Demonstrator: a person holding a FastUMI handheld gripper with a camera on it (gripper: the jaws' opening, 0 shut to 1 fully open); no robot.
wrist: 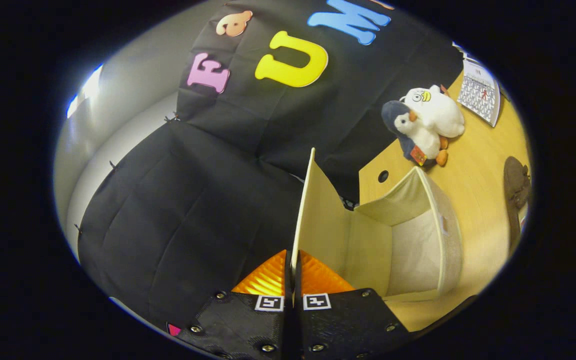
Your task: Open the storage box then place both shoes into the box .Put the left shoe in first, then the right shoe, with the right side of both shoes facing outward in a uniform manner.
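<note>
The gripper [293, 260] has both fingers pressed onto the edge of the box lid [313, 210], which stands raised like a wall just ahead of them. Beyond the lid the storage box [418, 235] lies wide open, its inside free. Two plush toys [425, 125] sit close behind the box on the wooden table [473, 200], with a calendar [480, 92] further back and a brown shoe [515, 190] just beside the box. Bare table runs between box and shoe. The black cloth wall [193, 200] closes off the other side of the lid
</note>
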